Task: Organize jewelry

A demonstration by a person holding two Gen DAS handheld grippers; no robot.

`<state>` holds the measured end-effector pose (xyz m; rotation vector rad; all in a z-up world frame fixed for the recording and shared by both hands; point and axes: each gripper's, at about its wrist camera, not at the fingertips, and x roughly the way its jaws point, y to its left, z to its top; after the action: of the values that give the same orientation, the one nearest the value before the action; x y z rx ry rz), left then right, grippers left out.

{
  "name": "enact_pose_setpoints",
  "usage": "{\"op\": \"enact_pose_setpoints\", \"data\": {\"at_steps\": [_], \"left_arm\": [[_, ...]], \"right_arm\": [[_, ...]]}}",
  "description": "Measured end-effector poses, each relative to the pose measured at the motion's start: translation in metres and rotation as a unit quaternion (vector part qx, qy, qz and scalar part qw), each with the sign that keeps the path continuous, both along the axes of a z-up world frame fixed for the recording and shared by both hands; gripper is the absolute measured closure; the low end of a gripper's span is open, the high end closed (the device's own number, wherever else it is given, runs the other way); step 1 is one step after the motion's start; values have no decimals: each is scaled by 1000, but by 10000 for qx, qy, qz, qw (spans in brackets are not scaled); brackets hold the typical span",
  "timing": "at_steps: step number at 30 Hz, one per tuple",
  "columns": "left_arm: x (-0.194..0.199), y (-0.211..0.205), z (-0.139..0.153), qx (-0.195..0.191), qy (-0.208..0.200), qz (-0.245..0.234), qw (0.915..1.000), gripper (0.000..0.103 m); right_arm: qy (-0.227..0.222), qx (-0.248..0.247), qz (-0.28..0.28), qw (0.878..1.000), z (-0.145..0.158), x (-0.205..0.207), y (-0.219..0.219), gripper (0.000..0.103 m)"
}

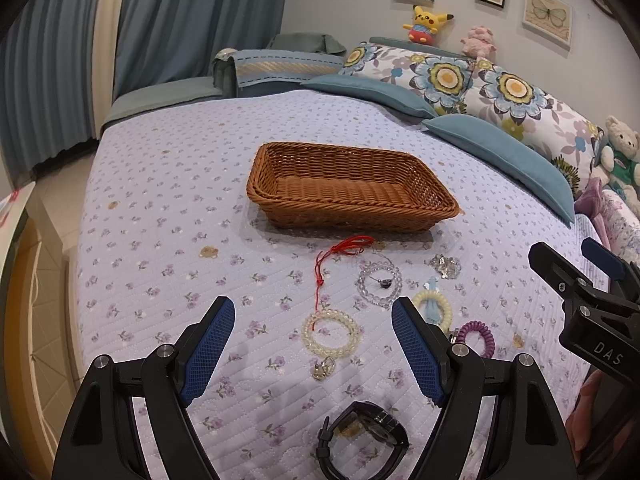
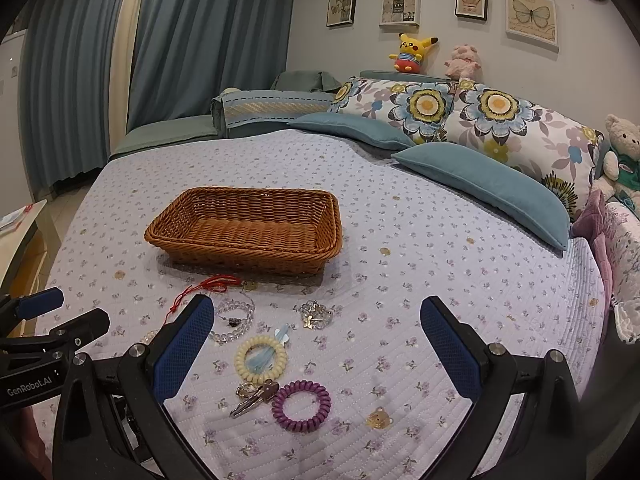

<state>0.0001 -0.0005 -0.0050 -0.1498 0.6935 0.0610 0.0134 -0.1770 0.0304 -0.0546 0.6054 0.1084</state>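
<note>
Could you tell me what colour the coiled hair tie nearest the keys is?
Purple coil hair tie; clearest in the right wrist view.

Jewelry and a basket laid out on a quilted bed

The bed's lilac floral quilted cover (image 2: 400,240) carries an empty brown rectangular wicker basket (image 2: 244,232); before it lie a red cord (image 1: 340,252), a clear bead bracelet (image 1: 379,280), a cream bead bracelet (image 1: 331,332), a cream coil hair tie (image 2: 261,359), a purple coil hair tie (image 2: 301,405), small metal keys (image 2: 254,396), a silvery brooch (image 2: 316,315) and a black wristwatch (image 1: 362,436).

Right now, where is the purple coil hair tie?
The purple coil hair tie lies on the bedspread in the right wrist view, just right of the keys and below the cream coil hair tie.
</note>
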Motion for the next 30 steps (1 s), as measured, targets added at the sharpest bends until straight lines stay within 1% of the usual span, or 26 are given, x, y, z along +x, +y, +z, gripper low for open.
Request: {"op": "enact_pose_setpoints", "data": {"at_steps": [4,7,10,12,14,16,18,19,20,21,22,23,25,26,27,28,30], "left_arm": [[0,0,-1,-20,14,-12,10000,21],[0,-1,0,31,-74,-9,10000,21],[-1,0,0,26,-66,16,10000,21],[-2,0,0,77,-271,12,9996,21],[-2,-1,1,104,-252,-2,9996,21],[-2,0,1,91,21,-18,10000,21],[-4,4,-1,-16,223,-66,9997,21],[-6,8,-4,-115,324,-73,9994,21],[-7,13,-7,-298,532,-78,9981,21],[-10,20,-12,-545,704,-87,9960,21],[-11,25,-14,-696,759,-106,9946,21],[-14,29,-16,-821,772,-131,9935,21],[-20,34,-21,-1025,757,-236,9916,21],[-22,34,-23,-1082,840,-324,9900,21],[-26,33,-27,-1189,905,-421,9879,22],[-27,31,-29,-1211,987,-489,9865,22],[-30,25,-35,-1252,1146,-618,9835,27]], "right_arm": [[61,52,21,10000,-2,2,-1,0],[145,118,16,9998,-4,4,-3,0],[212,270,-22,9994,-5,7,-9,0],[291,397,-52,9988,-6,9,-15,0],[422,372,-201,9982,-9,11,-20,0],[736,250,-312,9965,-19,16,-24,0],[960,270,-298,9946,-30,16,-29,0],[1046,268,-316,9937,-36,15,-32,2],[1192,269,-312,9920,-43,16,-34,9],[1275,297,-274,9910,-46,16,-35,14],[1365,355,-216,9898,-49,16,-36,22],[1398,367,-191,9893,-51,15,-36,27],[1458,285,-177,9887,-56,10,-35,32],[1500,264,-165,9882,-59,6,-34,33],[1571,273,-139,9871,-64,3,-34,37],[1638,291,-107,9860,-67,1,-33,41],[1791,340,13,9832,-74,-2,-29,45]]}}
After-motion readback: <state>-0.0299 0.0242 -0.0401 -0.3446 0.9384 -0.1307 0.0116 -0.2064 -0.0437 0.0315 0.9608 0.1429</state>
